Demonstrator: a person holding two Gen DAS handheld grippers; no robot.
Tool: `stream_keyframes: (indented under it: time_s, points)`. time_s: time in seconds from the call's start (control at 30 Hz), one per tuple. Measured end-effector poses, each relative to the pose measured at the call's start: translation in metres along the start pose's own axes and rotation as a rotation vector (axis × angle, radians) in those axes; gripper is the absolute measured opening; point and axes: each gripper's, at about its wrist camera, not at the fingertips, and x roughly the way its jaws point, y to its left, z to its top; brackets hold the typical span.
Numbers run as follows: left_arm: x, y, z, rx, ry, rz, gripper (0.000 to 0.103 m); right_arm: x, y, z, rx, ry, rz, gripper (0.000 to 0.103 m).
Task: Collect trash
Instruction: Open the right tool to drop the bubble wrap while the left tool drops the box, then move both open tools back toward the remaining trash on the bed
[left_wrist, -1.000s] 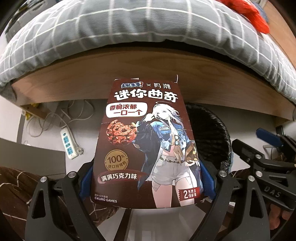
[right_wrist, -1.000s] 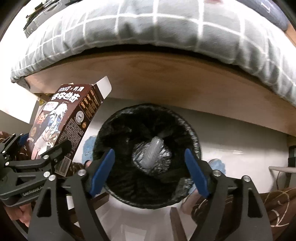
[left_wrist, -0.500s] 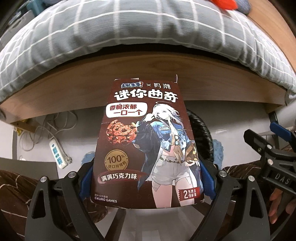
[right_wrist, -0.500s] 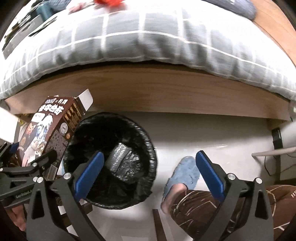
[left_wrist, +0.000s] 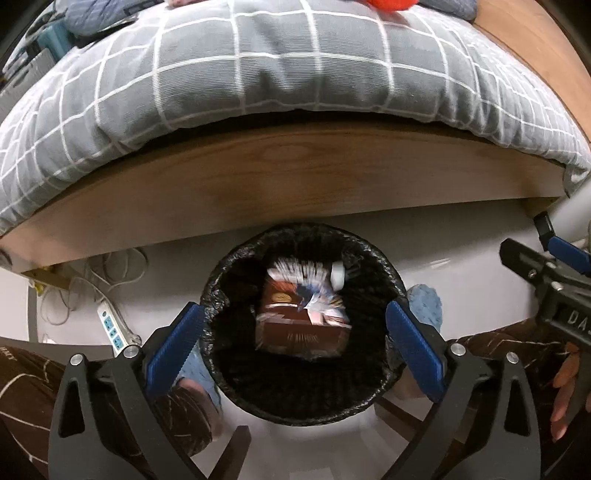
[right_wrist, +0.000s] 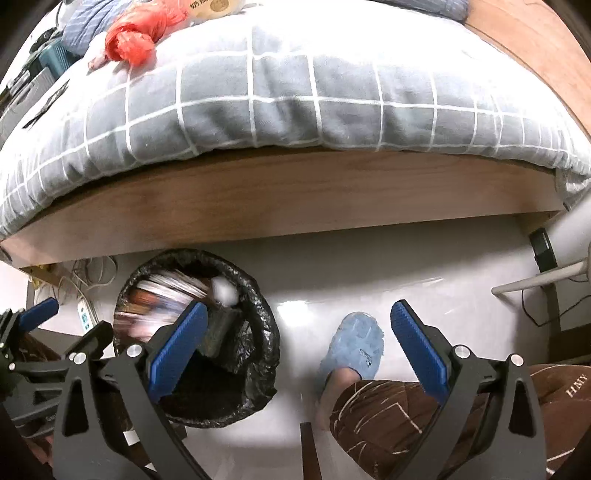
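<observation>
The drop step is being completed: the biscuit box (left_wrist: 301, 321) is seen blurred inside the bin (left_wrist: 229, 280), against the far edge of the black liner, seemingly in fall or just landed. The bin stands on the floor (right_wrist: 369, 266) beside the edge of the bed (left_wrist: 295, 177). The fingers of the left gripper (left_wrist: 295, 339) are spread wide above the bin's rim with nothing between them. The right gripper (right_wrist: 291, 341) is likewise spread and empty, held over the floor to the right of the bin, above a blue slipper (right_wrist: 354, 343).

Compared with a second ago, the box is no longer pinched between the left fingers; those jaws have just been opening and the box has been released. The right jaws have also been widened, and the right gripper has been carried from over the bin to the bare floor.

For the next move, more trash would have to be found; a red bag (right_wrist: 133, 40) is seen on the bed and may be a candidate
</observation>
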Motion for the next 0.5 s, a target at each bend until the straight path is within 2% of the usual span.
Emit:
stream_keyframes:
  time_s: [0.23,0.5]
  points:
    - [-0.017,0.016,0.004,-0.058,-0.048,0.016,0.097,-0.011,0.016,0.006,-0.055,-0.063,-0.001,0.095]
    - [-0.054,0.038,0.011,-0.107,-0.142,0.050,0.097,-0.053,0.047,0.024,-0.133,-0.192,0.021,0.095]
